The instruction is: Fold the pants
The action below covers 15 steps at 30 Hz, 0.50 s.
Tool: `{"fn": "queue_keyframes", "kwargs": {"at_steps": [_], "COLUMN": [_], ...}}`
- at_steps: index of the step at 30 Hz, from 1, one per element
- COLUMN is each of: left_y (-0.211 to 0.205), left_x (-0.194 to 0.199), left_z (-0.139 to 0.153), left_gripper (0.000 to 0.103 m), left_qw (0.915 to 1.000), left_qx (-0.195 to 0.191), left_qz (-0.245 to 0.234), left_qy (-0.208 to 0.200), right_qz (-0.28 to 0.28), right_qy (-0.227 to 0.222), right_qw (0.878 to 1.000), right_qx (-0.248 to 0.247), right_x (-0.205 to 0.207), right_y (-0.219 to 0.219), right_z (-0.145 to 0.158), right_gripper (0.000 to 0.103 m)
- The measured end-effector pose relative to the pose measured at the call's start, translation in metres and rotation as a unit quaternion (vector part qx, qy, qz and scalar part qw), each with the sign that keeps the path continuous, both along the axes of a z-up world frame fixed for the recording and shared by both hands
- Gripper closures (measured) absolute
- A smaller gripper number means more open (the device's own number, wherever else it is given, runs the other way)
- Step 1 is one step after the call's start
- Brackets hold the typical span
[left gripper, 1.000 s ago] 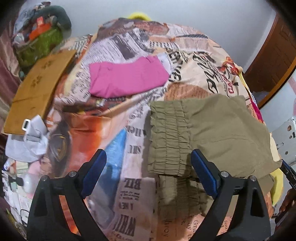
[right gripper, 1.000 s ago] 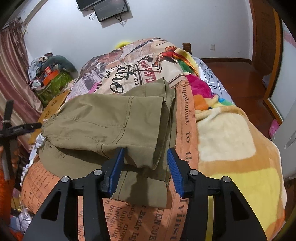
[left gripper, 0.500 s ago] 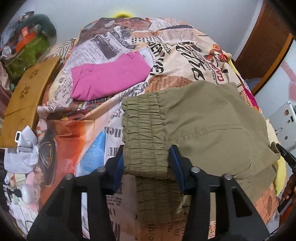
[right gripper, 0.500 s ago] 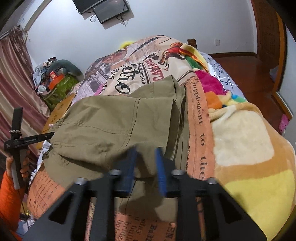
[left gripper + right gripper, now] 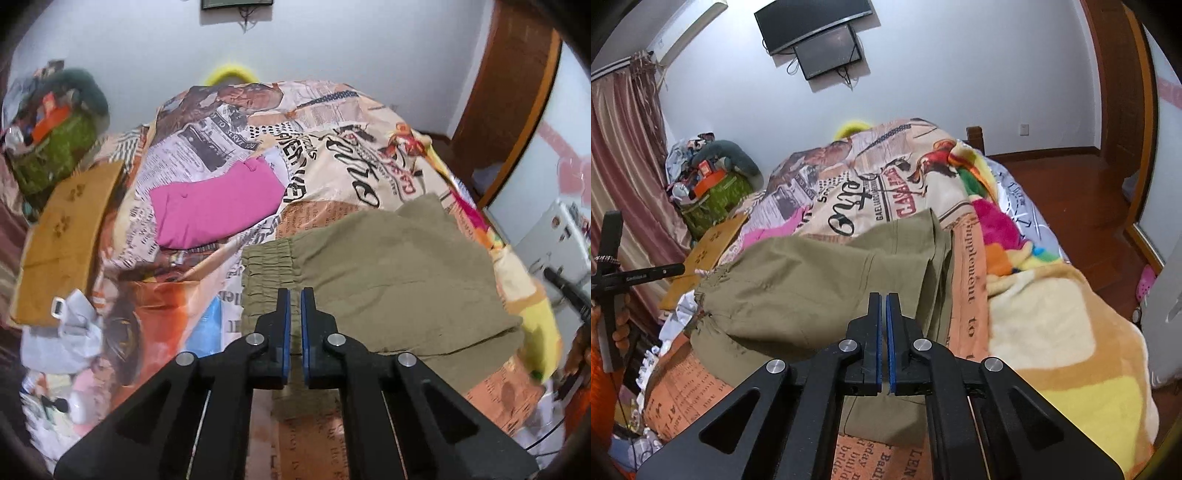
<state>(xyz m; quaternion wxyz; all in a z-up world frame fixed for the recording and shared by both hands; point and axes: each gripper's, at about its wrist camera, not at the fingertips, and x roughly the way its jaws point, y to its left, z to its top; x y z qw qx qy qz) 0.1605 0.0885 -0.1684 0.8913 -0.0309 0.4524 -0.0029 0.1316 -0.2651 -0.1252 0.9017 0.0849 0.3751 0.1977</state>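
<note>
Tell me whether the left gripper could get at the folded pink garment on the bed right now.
Probably not as it stands: the left gripper has its jaws shut on the elastic waistband of the olive-green cloth pants. The folded pink garment lies uncovered farther up the printed bedspread.

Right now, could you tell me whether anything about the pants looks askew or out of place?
Nothing stands out. The olive pants lie folded on the bedspread, and each gripper, left and right, is shut on their near edge.

We are looking at a home bedroom. We are seeing a bed [image 5: 1052, 332] under a printed bedspread [image 5: 332, 155], pink curtains [image 5: 624, 155], a wall-mounted television [image 5: 812, 22] and a wooden door [image 5: 1123, 85].
</note>
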Motion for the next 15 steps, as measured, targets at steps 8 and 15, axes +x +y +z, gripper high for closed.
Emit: {"fn": "queue_keyframes", "kwargs": {"at_steps": [8, 15], "left_y": [0.019, 0.030], "left_x": [0.013, 0.030], "left_z": [-0.034, -0.077], "left_gripper": [0.009, 0.009], "left_qw": [0.9983, 0.9932], "left_qx": [0.013, -0.043], "left_qz": [0.050, 0.060], "left_qy": [0.027, 0.090], "right_qz": [-0.022, 0.002], "right_qy": [0.070, 0.144], "right_qw": [0.997, 0.989], "right_qx": [0.023, 0.039], "right_x": [0.008, 0.013], "right_y": [-0.008, 0.007], "right_z": [-0.024, -0.053], "right_gripper": [0.071, 0.064]}}
